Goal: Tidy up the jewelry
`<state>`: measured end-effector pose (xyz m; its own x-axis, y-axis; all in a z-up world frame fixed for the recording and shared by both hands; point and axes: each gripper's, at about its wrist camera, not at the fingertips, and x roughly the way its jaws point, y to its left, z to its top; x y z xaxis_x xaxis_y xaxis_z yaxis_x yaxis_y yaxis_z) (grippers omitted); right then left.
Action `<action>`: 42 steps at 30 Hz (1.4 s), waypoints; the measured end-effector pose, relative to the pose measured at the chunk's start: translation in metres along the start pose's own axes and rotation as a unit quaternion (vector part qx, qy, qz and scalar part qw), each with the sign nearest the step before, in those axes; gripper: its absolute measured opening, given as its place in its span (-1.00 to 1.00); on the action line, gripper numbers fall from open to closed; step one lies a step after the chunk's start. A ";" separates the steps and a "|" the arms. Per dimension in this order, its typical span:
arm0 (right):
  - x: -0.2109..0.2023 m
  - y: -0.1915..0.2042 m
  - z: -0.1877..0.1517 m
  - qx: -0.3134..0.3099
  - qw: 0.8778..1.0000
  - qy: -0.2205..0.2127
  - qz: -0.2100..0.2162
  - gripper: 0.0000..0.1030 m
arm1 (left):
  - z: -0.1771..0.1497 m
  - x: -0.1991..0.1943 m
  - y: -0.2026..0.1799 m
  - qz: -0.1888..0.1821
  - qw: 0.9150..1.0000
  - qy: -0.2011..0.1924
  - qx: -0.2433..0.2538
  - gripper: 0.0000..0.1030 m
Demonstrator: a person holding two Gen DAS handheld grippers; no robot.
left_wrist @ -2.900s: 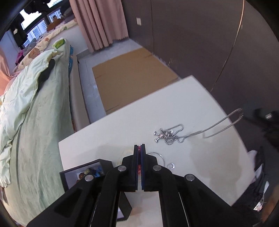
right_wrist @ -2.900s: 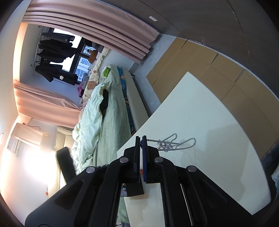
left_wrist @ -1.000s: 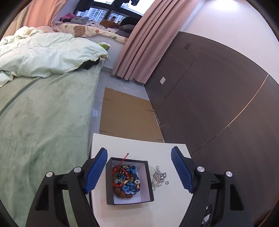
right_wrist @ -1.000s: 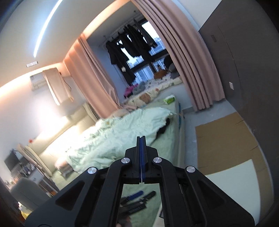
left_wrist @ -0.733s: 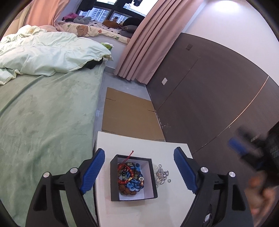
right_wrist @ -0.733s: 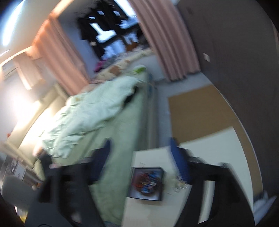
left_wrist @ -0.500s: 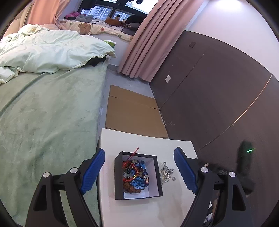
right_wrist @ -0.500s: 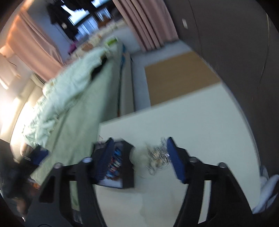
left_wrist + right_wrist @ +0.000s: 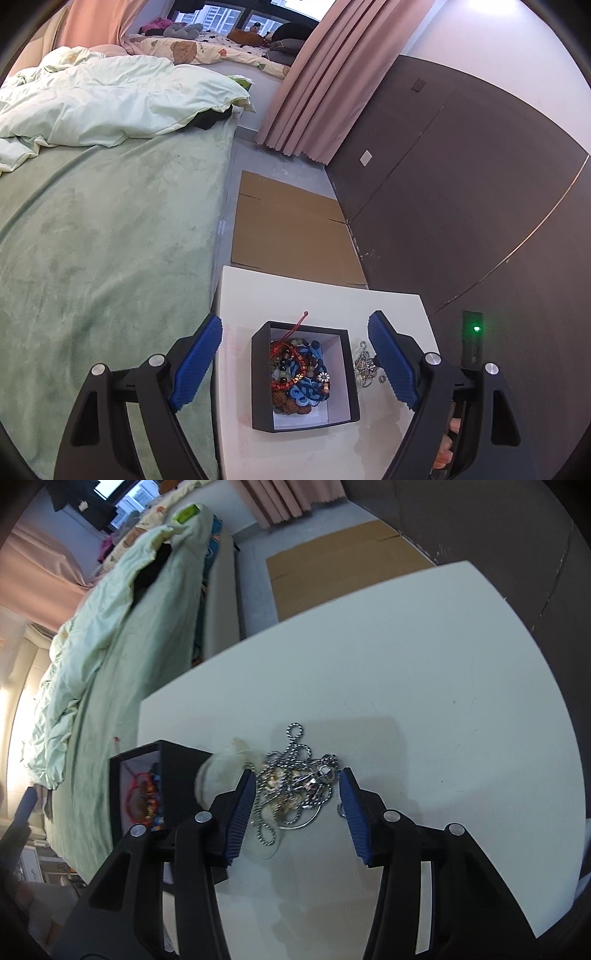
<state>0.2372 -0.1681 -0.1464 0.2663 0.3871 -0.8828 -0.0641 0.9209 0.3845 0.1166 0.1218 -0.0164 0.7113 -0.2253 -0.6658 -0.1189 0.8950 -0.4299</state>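
A green-covered bed runs along the white counter. On the counter sits a black box of beads and bracelets, framed by the left tool, whose jaws stand wide and empty. Just beside the box lies a tangled silver chain, between the closing jaws of the right tool; its pads seem not to touch it.

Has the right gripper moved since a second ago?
Yes. The right gripper has dropped from facing the bed to straddling the silver chain pile on the white table, jaws closing.
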 end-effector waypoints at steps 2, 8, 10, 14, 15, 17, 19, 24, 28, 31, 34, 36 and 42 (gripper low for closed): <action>0.011 -0.001 0.000 -0.002 1.000 0.011 -0.014 -0.06 | 0.000 0.002 0.000 0.001 1.000 0.002 0.000 0.53; 0.006 0.003 -0.005 -0.019 0.998 -0.015 -0.063 -0.70 | 0.002 0.003 0.001 0.000 1.000 0.000 -0.005 0.54; 0.003 -0.001 -0.004 -0.016 0.998 -0.016 -0.055 -0.72 | 0.002 0.001 0.002 -0.002 1.000 -0.001 -0.006 0.54; -0.016 -0.001 -0.004 -0.019 0.998 -0.045 -0.037 -0.73 | 0.003 -0.002 0.002 -0.006 1.000 -0.004 -0.005 0.54; -0.022 0.001 -0.004 -0.023 0.998 -0.053 -0.034 -0.73 | 0.004 -0.004 0.002 -0.008 1.000 -0.006 -0.006 0.54; -0.040 0.008 -0.003 -0.033 0.996 -0.074 -0.026 -0.73 | 0.004 -0.008 0.004 -0.011 1.000 -0.011 -0.009 0.55; -0.060 0.016 -0.002 -0.042 0.994 -0.096 -0.019 -0.73 | 0.005 -0.012 0.005 -0.013 1.000 -0.015 -0.011 0.56; -0.105 0.039 0.001 -0.060 0.988 -0.143 -0.014 -0.73 | 0.006 -0.023 0.010 -0.019 0.999 -0.022 -0.022 0.57; -0.156 0.061 0.006 -0.077 0.979 -0.189 -0.010 -0.73 | 0.007 -0.029 0.012 -0.027 0.999 -0.027 -0.028 0.57; -0.194 0.081 0.009 -0.090 0.970 -0.224 -0.010 -0.73 | 0.007 -0.032 0.012 -0.033 0.999 -0.028 -0.029 0.58; -0.234 0.100 0.012 -0.102 0.960 -0.259 -0.011 -0.73 | 0.006 -0.036 0.013 -0.037 0.998 -0.030 -0.031 0.58; -0.254 0.113 0.013 -0.111 0.955 -0.276 -0.010 -0.73 | 0.006 -0.038 0.014 -0.039 0.998 -0.031 -0.031 0.59; -0.320 0.153 0.004 -0.143 0.934 -0.329 -0.003 -0.73 | 0.006 -0.041 0.016 -0.041 0.998 -0.033 -0.033 0.59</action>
<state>0.1463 -0.1511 0.1964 0.7940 0.3567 -0.4923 -0.2899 0.9339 0.2092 0.0898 0.1473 0.0078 0.7647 -0.2680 -0.5861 -0.1030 0.8469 -0.5216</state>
